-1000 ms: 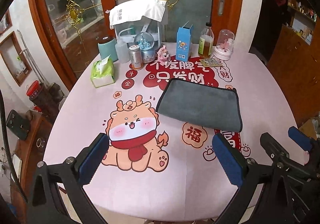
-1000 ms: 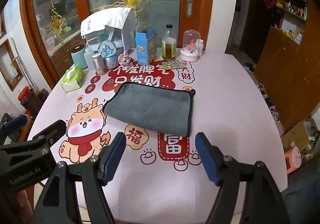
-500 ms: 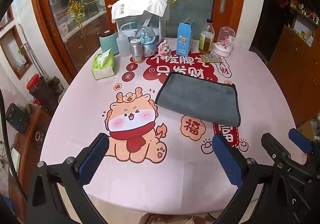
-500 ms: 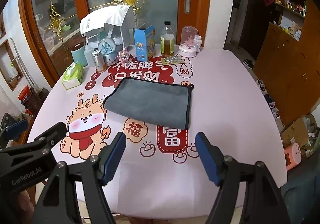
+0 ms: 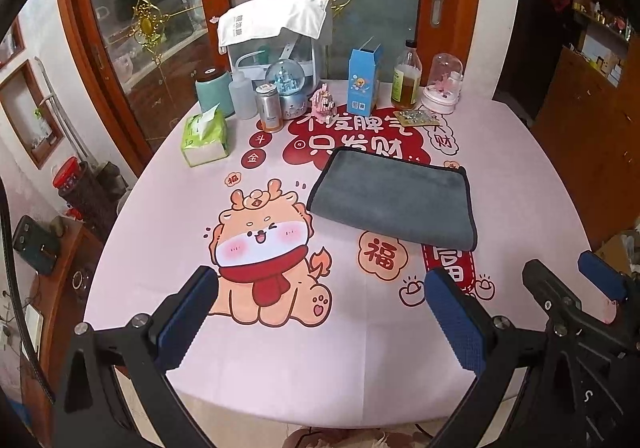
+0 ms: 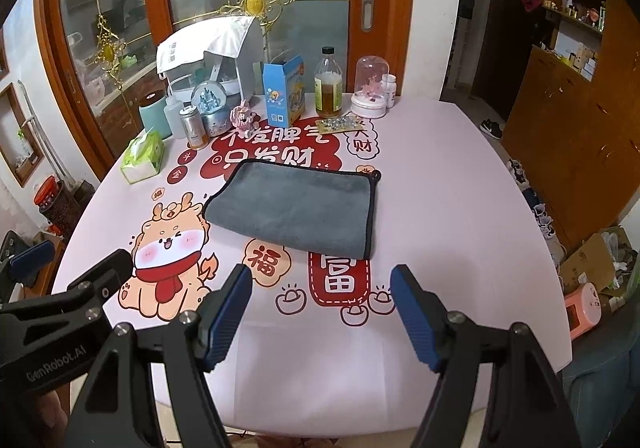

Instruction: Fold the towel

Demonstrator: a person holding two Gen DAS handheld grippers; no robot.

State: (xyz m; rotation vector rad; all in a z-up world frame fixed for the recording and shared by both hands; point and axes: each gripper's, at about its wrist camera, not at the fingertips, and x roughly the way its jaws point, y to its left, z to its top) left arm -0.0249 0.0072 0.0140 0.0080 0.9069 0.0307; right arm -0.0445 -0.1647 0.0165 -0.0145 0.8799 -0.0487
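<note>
Presently catalogued: one grey microfibre towel (image 5: 394,196) with black piping, lying flat on the pink printed tablecloth (image 5: 280,360) of a round table, well apart from both grippers. It appeared already doubled once, the fold likely along its near-left side, the piped edges stacked at the right; a further fold probably remained.

Left gripper (image 5: 320,318): jaws wide, holding nothing, poised above the near table edge over the cartoon dragon print (image 5: 268,252). Right gripper (image 6: 320,312): jaws wide, likewise holding nothing, beside it. Both seemed held back and open so as to approach the towel's near corners together.

Clutter kept to the far rim, presumably to leave working room: green tissue pack (image 5: 204,135), teal canister (image 5: 214,89), snow globe (image 5: 290,81), blue carton (image 5: 362,85), oil bottle (image 5: 406,77), glass dome (image 5: 444,85).

View differences: the right wrist camera showed a small hanging loop (image 6: 377,175) at the towel's far right corner, and a white pill bottle (image 6: 389,89) beside the dome; the left wrist camera did not show these clearly. Each view caught the other gripper at its margin.
</note>
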